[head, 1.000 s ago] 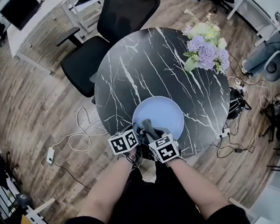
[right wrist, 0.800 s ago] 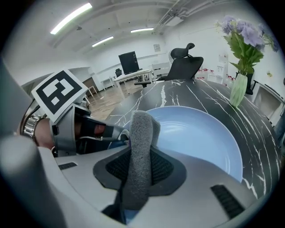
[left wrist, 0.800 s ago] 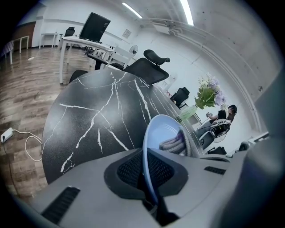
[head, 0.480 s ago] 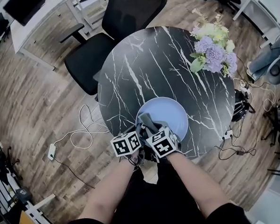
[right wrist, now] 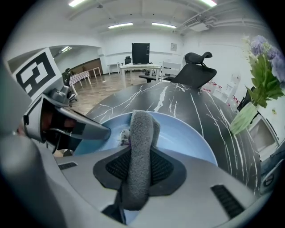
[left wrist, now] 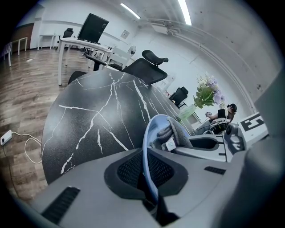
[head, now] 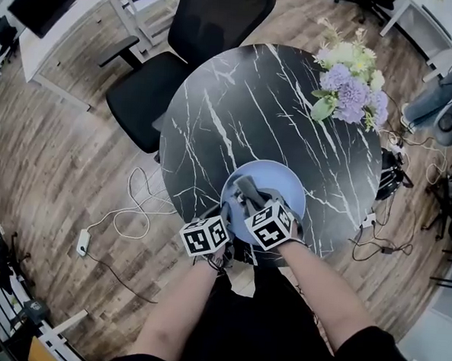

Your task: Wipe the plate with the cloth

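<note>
A black office chair [head: 213, 22] is standing on the wood floor [head: 44, 165] behind the round marble desk [head: 238, 100]; ceiling strip lights [right wrist: 120, 25] are glowing.

Bright ceiling striplights, sharp, fisheye-warped edges

Reaching forward and down with left arm [head: 176, 310] and right arm [head: 323, 285], close side by side. Pinching the plate [left wrist: 146, 138] rim with the left gripper [left wrist: 149, 173], jaws nearly together. Squeezing the cloth [right wrist: 141, 133] tight with the right gripper [right wrist: 139, 171], tipped steeply down, just beside the left one.
</note>
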